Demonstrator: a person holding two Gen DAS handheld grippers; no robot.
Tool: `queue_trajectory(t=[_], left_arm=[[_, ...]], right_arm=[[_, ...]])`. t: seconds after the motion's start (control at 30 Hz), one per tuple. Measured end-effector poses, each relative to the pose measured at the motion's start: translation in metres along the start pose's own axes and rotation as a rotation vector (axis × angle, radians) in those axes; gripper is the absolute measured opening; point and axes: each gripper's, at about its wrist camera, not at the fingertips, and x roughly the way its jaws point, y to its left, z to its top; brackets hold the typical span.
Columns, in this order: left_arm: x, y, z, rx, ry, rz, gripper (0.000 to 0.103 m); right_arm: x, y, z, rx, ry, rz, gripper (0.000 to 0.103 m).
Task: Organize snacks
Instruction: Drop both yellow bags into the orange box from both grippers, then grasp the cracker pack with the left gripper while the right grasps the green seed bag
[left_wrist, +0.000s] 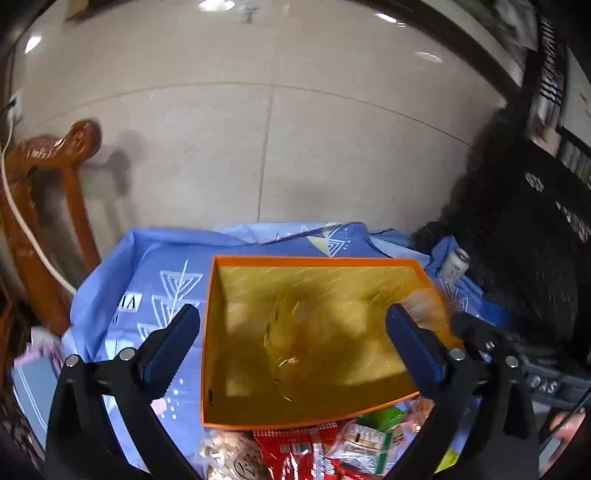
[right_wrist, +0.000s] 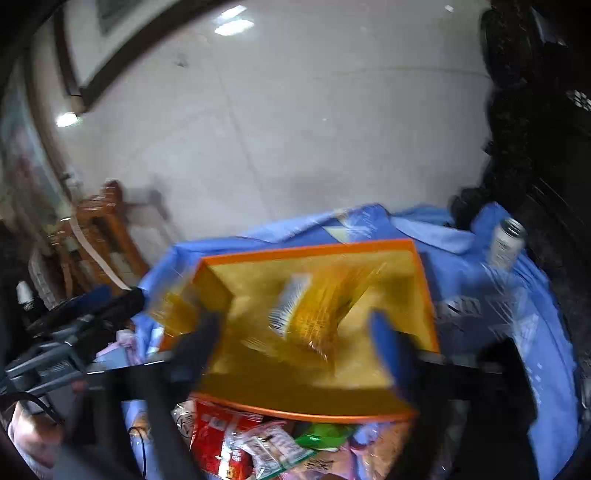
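An orange box (left_wrist: 207, 332) with a gold inside stands on the blue patterned cloth (left_wrist: 147, 266). A blurred yellow snack packet (left_wrist: 284, 332) is inside or just over it, and a second yellow packet (left_wrist: 424, 306) is at its right wall. My left gripper (left_wrist: 291, 317) is open above the box's near half, its pads touching nothing. In the right wrist view my right gripper (right_wrist: 295, 325) is open over the same box (right_wrist: 314, 249). A blurred yellow packet (right_wrist: 325, 306) shows between its fingers, untouched. Another yellow packet (right_wrist: 173, 314) is at the box's left corner.
Loose snacks lie in front of the box: a red pack (left_wrist: 295, 450), a green pack (left_wrist: 376, 432), a round biscuit pack (left_wrist: 232, 454). A white can (right_wrist: 508, 242) stands on the cloth at the far right. A wooden chair (left_wrist: 48, 206) is on the left, dark furniture (left_wrist: 524, 240) on the right.
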Motion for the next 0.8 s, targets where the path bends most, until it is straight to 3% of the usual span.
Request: queue_trajectory(t=[0.03, 0.13, 0.27, 0.37, 0.47, 0.63, 0.8], left_arm=[[-0.009, 0.001, 0.0, -0.008, -0.013, -0.014, 0.099], [-0.036, 0.006, -0.01, -0.013, -0.065, -0.006, 0.099], [-0.058, 0.016, -0.038, -0.051, -0.022, -0.038, 0.099], [-0.074, 0.022, -0.076, -0.055, 0.002, -0.055, 0.099], [-0.08, 0.026, -0.121, -0.033, 0.035, -0.026, 0.099], [-0.086, 0.039, -0.184, -0.044, 0.088, 0.027, 0.099], [-0.095, 0.04, -0.234, -0.015, 0.127, 0.033, 0.099]], right_arm=[[-0.008, 0.001, -0.003, 0.0, -0.015, 0.019, 0.098], [-0.034, 0.008, -0.019, -0.048, -0.04, 0.01, 0.1], [-0.063, 0.007, -0.047, -0.086, -0.034, -0.002, 0.1], [-0.076, -0.002, -0.079, -0.103, -0.011, -0.014, 0.1], [-0.085, -0.009, -0.124, -0.144, 0.038, -0.004, 0.1], [-0.088, -0.028, -0.195, -0.208, 0.116, -0.089, 0.1], [-0.065, -0.062, -0.22, -0.169, 0.169, -0.096, 0.1]])
